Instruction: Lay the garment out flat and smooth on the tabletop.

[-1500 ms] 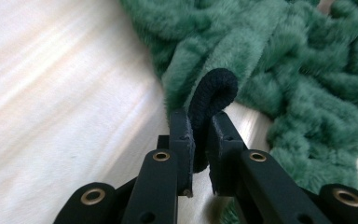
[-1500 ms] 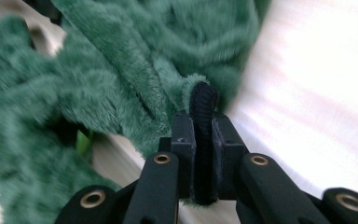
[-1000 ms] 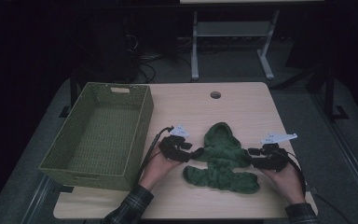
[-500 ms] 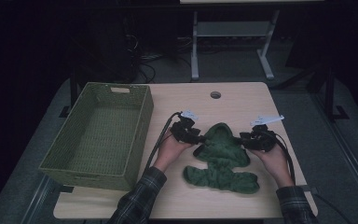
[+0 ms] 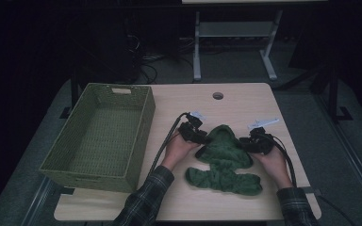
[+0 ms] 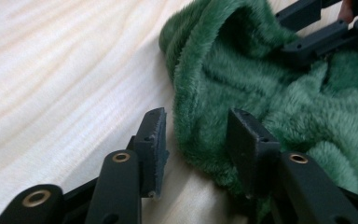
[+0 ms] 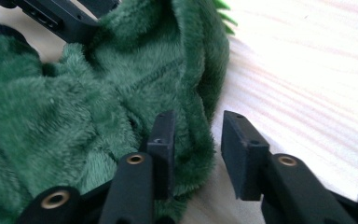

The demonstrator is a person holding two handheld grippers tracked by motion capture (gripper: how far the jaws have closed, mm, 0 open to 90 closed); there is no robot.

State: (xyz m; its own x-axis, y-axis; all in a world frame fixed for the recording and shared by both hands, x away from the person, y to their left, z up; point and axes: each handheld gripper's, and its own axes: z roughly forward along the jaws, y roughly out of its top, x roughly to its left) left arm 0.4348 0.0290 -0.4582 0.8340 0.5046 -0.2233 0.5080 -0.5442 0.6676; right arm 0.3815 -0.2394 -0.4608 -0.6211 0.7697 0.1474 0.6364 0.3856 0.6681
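Wooden table (image 5: 245,101) bears basket (image 5: 101,136); both claws, closing, seemingly unclamped, straddle green fleece (image 5: 224,157) edges

High view looks forward and down over the whole table (image 5: 245,101); each gripper view sits close, low along its jaws; all three share the green fleece cloth (image 5: 224,153).

We see a pale wooden bench (image 5: 245,101) with a round cable hole (image 5: 218,95) near its far edge. Left of that hole, a woven green basket (image 5: 99,136) sits on the bench's left side; nearer us than the hole, a fuzzy green garment (image 5: 224,160) lies crumpled directly on the wood.
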